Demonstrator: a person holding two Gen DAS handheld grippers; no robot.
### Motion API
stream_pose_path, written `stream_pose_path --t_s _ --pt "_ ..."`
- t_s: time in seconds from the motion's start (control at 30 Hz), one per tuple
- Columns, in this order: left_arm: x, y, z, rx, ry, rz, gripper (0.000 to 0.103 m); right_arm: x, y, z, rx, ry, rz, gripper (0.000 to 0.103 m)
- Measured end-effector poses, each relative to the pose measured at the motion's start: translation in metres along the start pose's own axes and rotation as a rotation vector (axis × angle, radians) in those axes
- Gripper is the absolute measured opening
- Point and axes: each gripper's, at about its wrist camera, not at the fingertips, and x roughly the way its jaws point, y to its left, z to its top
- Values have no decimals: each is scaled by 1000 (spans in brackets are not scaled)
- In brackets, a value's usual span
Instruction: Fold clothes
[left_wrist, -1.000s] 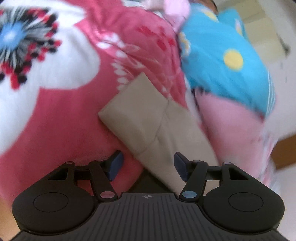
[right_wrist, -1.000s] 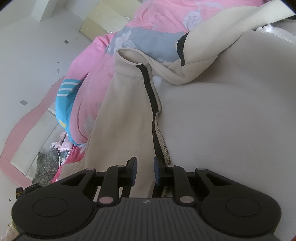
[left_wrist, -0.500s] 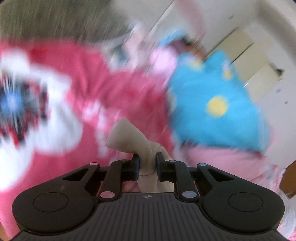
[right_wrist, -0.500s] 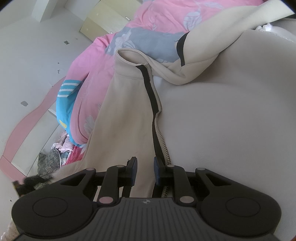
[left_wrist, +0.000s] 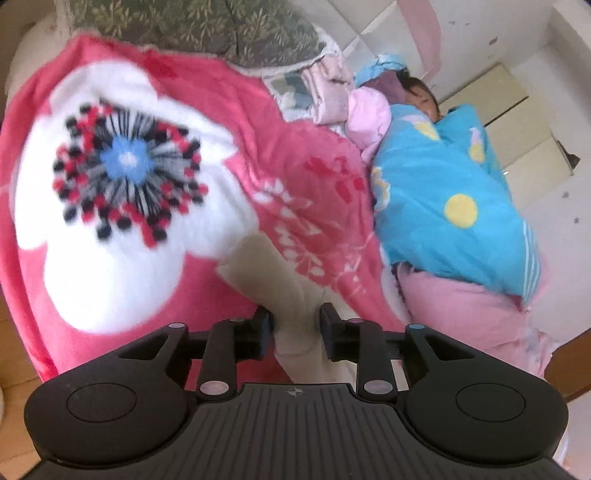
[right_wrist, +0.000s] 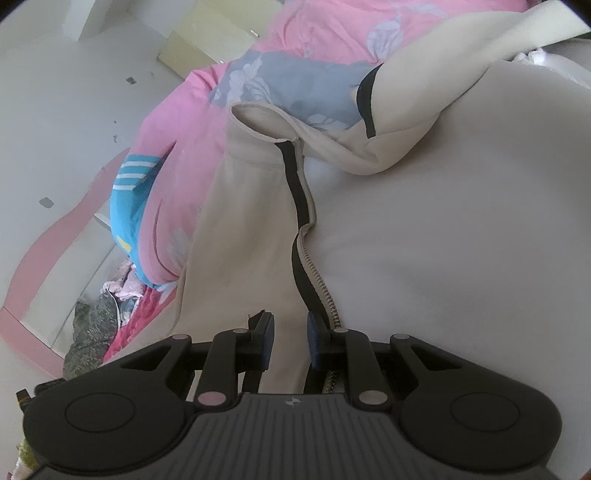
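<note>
bed: red blanket (left_wrist: 280, 155) with large white flower; blue quilt (left_wrist: 443, 206) with yellow dots; pink sheet (right_wrist: 325, 29); green leaf-print cloth (left_wrist: 192, 26). white wall (right_wrist: 66, 122) with small marks. cream cupboard doors (left_wrist: 517, 122). pink curved trim (right_wrist: 55, 236). soft daylight.

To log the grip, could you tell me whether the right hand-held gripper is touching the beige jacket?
Touching: in the right wrist view, the right hand-held gripper has a fold of the jacket between its fingers.
</note>
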Motion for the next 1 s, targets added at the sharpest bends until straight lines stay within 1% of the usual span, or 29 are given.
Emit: stream_pose_path --t_s 0.03,0.13,0.2,0.23,0.3,0.37,0.47,0.57,0.6,0.67,0.7,0.77,0.83,0.87,0.93,1.0 --pt "-7 -1 3 15 -27 21 30 0 1 1 -2 7 -6 19" --pt "-29 -4 11 52 -146 83 41 2 9 7 -19 47 -36 21" --pt "-36 -12 13 101 -209 127 42 3 19 16 -45 77 -65 23" --pt "-37 -20 12 134 -223 140 42 3 27 22 -73 65 -81 25" --pt "-33 -40 3 205 -220 126 42 5 45 36 -133 37 -98 26" --pt "-22 -70 -15 308 -182 88 42 12 65 53 -196 3 -99 28" --pt "4 -122 -51 477 -82 -3 42 33 100 77 -342 -54 -164 33" --pt "35 -167 -86 586 19 -93 42 54 127 98 -493 -117 -243 33" --pt "46 -181 -97 619 45 -112 42 62 133 104 -536 -129 -274 33" --pt "69 -208 -118 701 90 -135 42 75 135 114 -567 -131 -301 33" --pt "80 -219 -128 741 103 -141 42 83 133 117 -573 -113 -308 33" --pt "100 -242 -146 829 82 -119 42 100 130 122 -581 -106 -338 33" --pt "121 -258 -160 882 121 -95 42 112 125 127 -575 -120 -353 33" --pt "132 -266 -166 907 145 -83 42 117 121 131 -555 -126 -347 33" --pt "153 -273 -173 926 205 -63 42 127 112 137 -499 -109 -312 32" --pt "173 -277 -179 951 247 -43 42 132 103 142 -444 -66 -246 7"
